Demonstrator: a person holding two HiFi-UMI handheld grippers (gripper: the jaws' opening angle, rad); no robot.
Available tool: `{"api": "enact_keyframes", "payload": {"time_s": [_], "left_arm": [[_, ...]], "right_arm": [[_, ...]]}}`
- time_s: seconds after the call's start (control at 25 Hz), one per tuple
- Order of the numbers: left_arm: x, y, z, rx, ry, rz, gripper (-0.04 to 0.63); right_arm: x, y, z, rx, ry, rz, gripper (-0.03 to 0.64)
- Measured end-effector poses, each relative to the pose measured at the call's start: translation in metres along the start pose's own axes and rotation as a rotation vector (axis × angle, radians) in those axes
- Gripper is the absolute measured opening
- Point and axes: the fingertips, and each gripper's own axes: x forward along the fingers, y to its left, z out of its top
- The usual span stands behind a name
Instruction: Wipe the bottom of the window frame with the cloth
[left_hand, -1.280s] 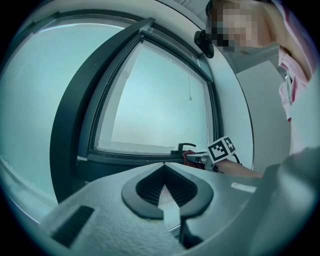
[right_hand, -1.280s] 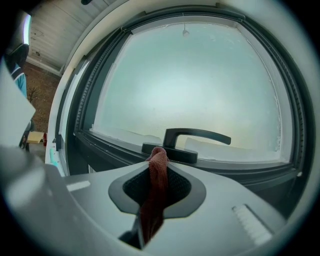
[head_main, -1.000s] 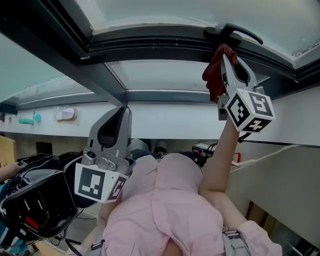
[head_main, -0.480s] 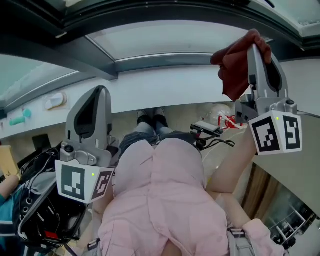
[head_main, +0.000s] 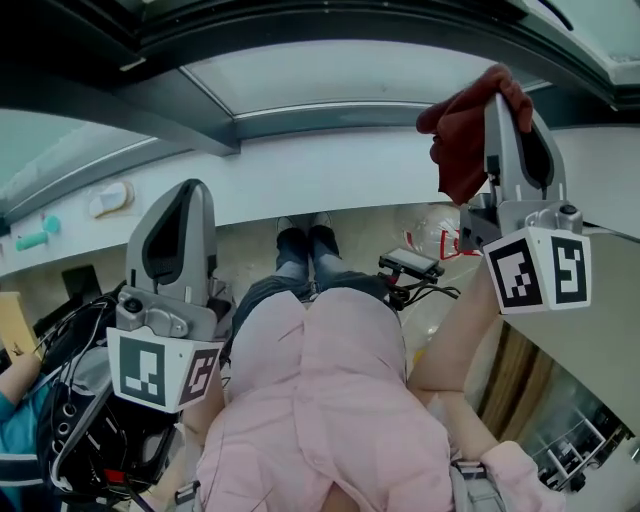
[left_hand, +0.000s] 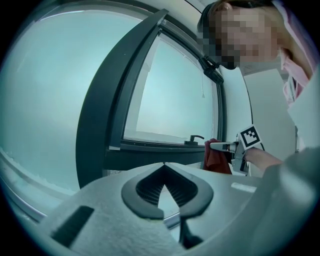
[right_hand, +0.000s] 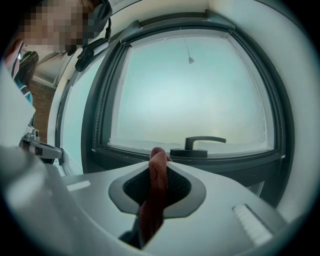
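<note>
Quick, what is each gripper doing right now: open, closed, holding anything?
The left gripper is closed, with nothing in it.
The right gripper is closed on the cloth.

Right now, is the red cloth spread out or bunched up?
Bunched up. The right gripper pinches the red cloth into a narrow fold; in the head view it hangs as a crumpled wad.
</note>
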Motion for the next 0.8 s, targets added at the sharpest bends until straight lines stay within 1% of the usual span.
{"api": "enact_keyframes", "payload": {"time_s": [0.12,0.32,0.44,0.56,0.68,0.8], "left_arm": [[-0.009,0.01,0.0,0.003,-0.01,0.046,-0.002],[-0.029,0.026,0.01,0.002,-0.034,0.115,-0.002],[-0.048,0.04,0.017,-0.001,-0.052,0.178,-0.002],[-0.069,0.056,0.025,-0.003,-0.088,0.273,-0.002],[-0.09,0.069,0.028,-0.004,-0.114,0.36,-0.003],[-0.109,0.078,0.027,-0.01,-0.123,0.428,-0.002]], "right_arm": [[0.031,0.037,-0.013,0.007,0.01,0.106,0.051],[0.077,0.131,-0.036,-0.009,0.084,0.342,0.051],[0.097,0.18,-0.041,-0.024,0.117,0.448,0.051],[0.119,0.226,-0.043,-0.05,0.128,0.56,0.051],[0.141,0.261,-0.045,-0.067,0.125,0.637,0.052],[0.159,0.288,-0.049,-0.086,0.12,0.671,0.052]]}}
